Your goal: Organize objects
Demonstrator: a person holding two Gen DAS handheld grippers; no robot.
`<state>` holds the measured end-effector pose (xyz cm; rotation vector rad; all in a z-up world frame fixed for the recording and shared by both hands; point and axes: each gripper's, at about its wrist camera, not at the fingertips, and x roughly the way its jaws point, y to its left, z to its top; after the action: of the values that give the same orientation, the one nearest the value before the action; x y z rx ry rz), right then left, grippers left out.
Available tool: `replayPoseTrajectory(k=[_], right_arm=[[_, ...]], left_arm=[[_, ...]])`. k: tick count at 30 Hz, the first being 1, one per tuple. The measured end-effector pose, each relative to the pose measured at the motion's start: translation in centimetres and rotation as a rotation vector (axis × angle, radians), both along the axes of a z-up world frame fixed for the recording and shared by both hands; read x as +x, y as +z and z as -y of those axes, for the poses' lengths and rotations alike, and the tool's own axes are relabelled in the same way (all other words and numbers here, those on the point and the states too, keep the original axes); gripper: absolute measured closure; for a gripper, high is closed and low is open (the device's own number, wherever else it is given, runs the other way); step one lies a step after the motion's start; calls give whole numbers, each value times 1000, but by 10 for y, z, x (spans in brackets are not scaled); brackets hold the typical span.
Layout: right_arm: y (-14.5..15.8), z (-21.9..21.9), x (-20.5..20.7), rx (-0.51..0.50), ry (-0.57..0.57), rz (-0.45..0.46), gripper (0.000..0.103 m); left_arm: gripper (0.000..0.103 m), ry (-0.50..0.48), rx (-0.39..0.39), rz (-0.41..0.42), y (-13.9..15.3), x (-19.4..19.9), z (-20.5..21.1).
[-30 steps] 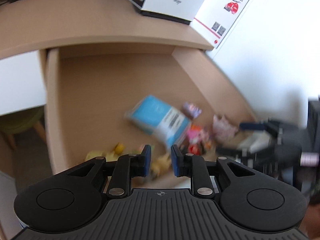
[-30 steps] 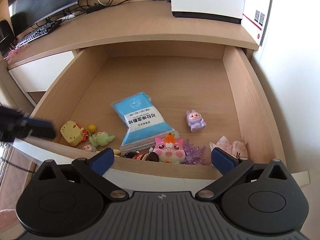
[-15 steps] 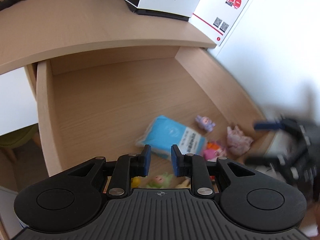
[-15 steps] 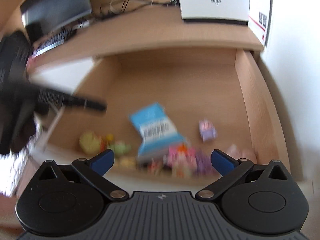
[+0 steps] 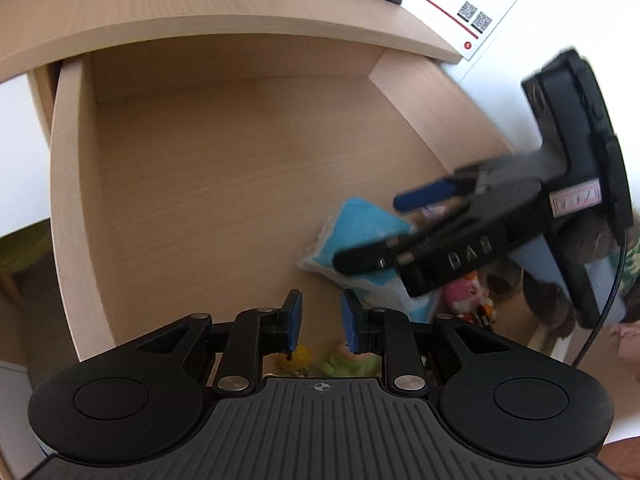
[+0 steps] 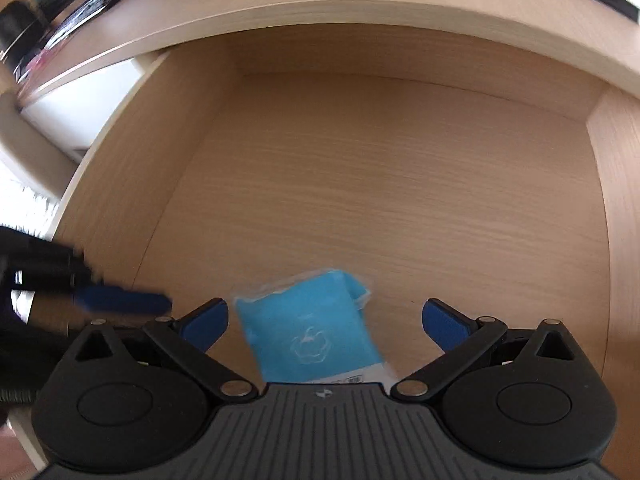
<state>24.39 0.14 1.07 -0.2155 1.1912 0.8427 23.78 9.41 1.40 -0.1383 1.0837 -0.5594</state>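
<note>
An open wooden drawer (image 5: 68, 200) holds a blue packet (image 6: 312, 336) and small toys near its front. My right gripper (image 6: 326, 318) hangs just above the packet, wide open, one finger on each side and not touching it. From the left wrist it shows as a blurred right gripper (image 5: 392, 228) over the blue packet (image 5: 360, 224). My left gripper (image 5: 320, 322) stands left of it over the drawer floor, its pads a narrow gap apart and holding nothing. A yellow toy (image 5: 298, 354) and a green toy (image 5: 352, 362) lie under its fingers. A pink toy (image 5: 466, 296) sits further right.
The desk top (image 5: 224, 20) overhangs the back of the drawer, with a white wall and a poster (image 5: 480, 12) to the right. The drawer's side wall (image 6: 120, 184) rises at left. The left gripper's blue finger (image 6: 124, 300) reaches in, blurred. A keyboard (image 6: 80, 4) lies on the desk.
Both grippers have come forward and down into the drawer. The right one has swung left until it stands over the blue packet. Neither jaw has changed its width.
</note>
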Motion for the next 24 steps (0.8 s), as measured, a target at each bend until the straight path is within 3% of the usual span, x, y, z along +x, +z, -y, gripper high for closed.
replayPoseTrajectory(k=[6, 9, 16, 20, 24], right_arm=[[-5, 30, -4, 38, -93, -93, 0], [-18, 38, -5, 34, -113, -222, 0], [-15, 30, -45, -73, 22, -162, 0], [-15, 18, -59, -165, 89, -116, 0], [-15, 8, -68, -235, 150, -82, 0]], left_arm=[[82, -40, 41, -6, -1, -10, 2], [82, -94, 74, -25, -2, -20, 9], [82, -190, 139, -96, -15, -24, 37], [86, -252, 196, -65, -13, -27, 48], [85, -241, 206, -51, -9, -29, 49]])
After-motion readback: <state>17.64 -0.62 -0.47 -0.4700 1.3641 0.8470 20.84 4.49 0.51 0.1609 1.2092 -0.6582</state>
